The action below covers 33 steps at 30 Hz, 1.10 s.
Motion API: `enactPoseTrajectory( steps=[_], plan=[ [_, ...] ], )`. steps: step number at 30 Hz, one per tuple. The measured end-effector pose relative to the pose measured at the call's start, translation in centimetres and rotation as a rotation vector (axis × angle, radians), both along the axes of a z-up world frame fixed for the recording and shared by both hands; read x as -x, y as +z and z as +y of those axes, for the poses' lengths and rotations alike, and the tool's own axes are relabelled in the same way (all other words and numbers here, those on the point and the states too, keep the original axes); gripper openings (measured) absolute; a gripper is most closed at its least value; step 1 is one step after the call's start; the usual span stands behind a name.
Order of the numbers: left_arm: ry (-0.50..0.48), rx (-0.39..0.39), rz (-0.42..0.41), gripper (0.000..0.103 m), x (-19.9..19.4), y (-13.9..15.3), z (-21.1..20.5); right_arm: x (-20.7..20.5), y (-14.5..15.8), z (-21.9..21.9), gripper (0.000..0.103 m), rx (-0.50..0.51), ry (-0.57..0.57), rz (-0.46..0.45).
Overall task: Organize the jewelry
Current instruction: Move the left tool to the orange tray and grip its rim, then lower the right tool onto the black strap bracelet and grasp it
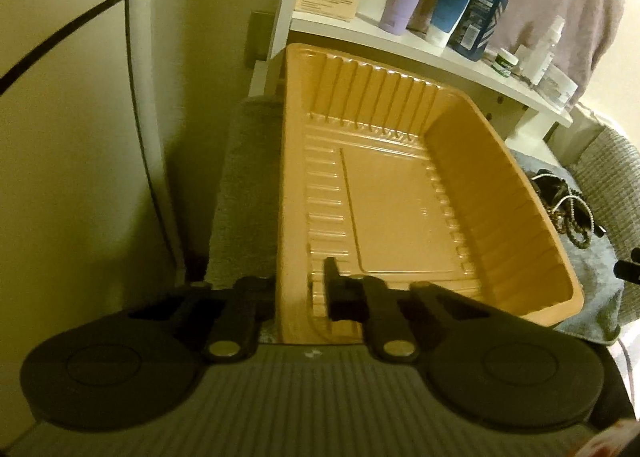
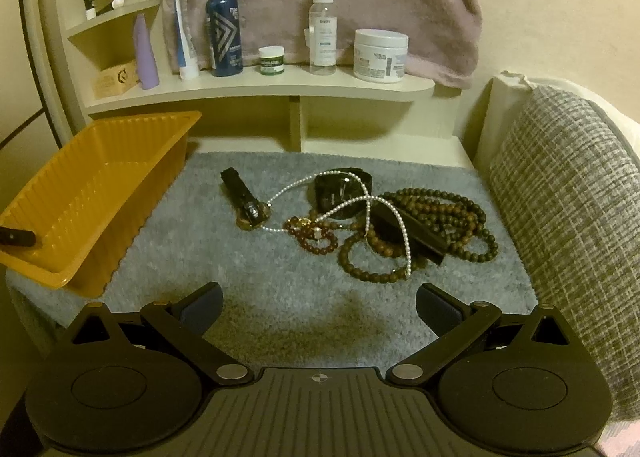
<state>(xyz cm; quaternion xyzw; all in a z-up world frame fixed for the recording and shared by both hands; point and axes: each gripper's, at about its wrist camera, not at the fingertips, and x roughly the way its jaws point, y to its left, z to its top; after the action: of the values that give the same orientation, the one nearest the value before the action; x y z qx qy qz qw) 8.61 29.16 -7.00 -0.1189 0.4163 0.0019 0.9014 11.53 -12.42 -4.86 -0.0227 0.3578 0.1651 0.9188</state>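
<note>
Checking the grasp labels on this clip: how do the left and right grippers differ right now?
The left gripper is shut on the near rim of the orange tray; the right gripper stands open and holds nothing. The left is at the tray, the right over bare grey mat, short of the jewelry pile. Both are black two-finger grippers angled downward.

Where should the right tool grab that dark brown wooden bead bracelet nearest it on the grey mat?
Take the dark brown wooden bead bracelet at its near front arc, coming down from above. That loop lies flat and clear of the white pearl necklace, so the pile stays untangled.
</note>
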Motion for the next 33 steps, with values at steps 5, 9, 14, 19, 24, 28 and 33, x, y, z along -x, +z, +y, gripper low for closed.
enactPoseTrajectory(
  steps=[5, 9, 14, 19, 24, 28, 33],
  plan=[
    [0.0, -0.037, 0.025, 0.006, 0.1, 1.0, -0.6, -0.2, -0.2, -0.2, 0.102, -0.009, -0.008, 0.001],
    [0.009, -0.072, 0.026, 0.002, 0.3, 2.3, -1.3, -0.4, -0.3, -0.1, 0.102, -0.027, 0.002, -0.005],
    [0.021, -0.169, 0.007, 0.002, 0.8, 4.0, -3.1, -0.9, -0.2, 0.2, 0.102, -0.062, 0.041, -0.066],
    [0.028, -0.283, -0.005, 0.002, 1.0, 5.0, -5.6, -2.4, -0.7, 1.3, 0.1, -0.085, 0.105, -0.118],
    [0.041, -0.348, -0.007, 0.002, 1.0, 5.4, -7.7, -4.5, -2.0, 3.3, 0.082, -0.082, 0.195, -0.133],
    [0.057, -0.373, -0.008, 0.002, 1.2, 5.6, -8.5, -6.3, -3.2, 5.1, 0.069, -0.05, 0.267, -0.136],
    [0.074, -0.378, -0.001, 0.002, 1.2, 5.7, -9.1, -8.1, -4.1, 6.6, 0.054, -0.001, 0.329, -0.147]
  ],
)
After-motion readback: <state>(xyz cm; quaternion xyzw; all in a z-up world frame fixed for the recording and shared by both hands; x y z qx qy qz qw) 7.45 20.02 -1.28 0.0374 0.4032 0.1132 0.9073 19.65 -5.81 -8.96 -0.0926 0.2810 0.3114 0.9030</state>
